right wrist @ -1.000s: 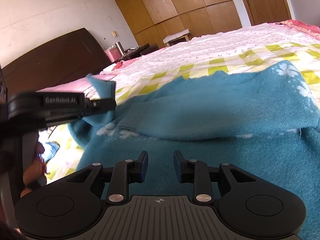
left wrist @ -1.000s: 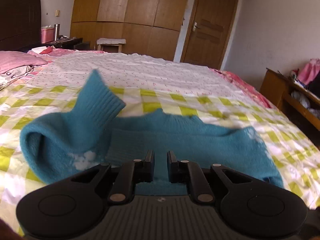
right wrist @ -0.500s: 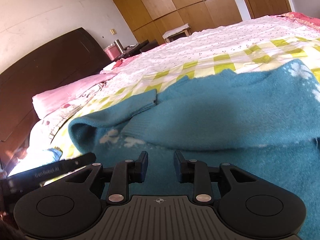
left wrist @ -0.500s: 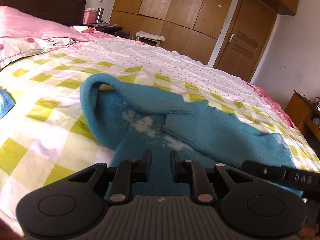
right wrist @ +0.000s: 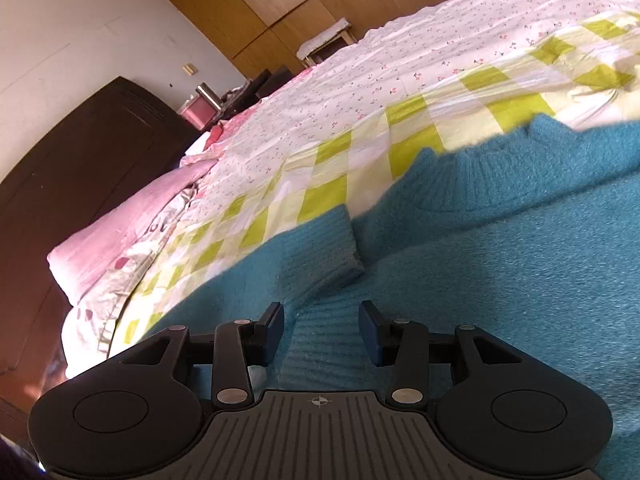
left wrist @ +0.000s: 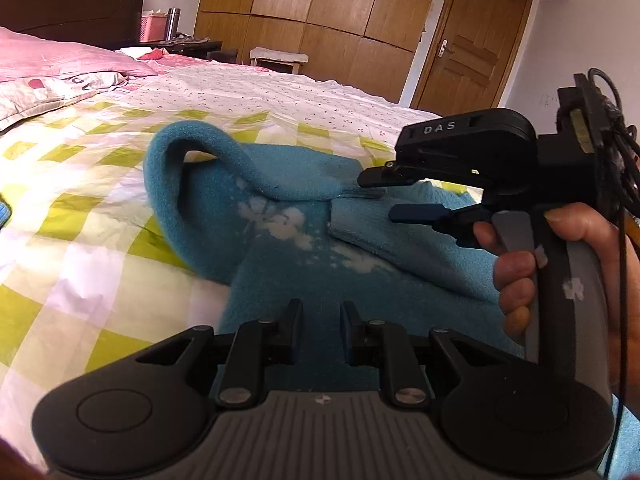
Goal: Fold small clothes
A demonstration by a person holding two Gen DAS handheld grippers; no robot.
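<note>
On the bed: checked sheet (left wrist: 80, 216) under a blue sweater (left wrist: 304, 280), centre frame.
Sleeves: both folded across the body, cuffs meeting mid-frame.
Left gripper (left wrist: 320, 320): jaws nearly together, nothing between them.
Right gripper (right wrist: 320, 332): jaws opening over a ribbed cuff (right wrist: 320, 344), unpinched.
Remaining, likely: folding the body.
</note>
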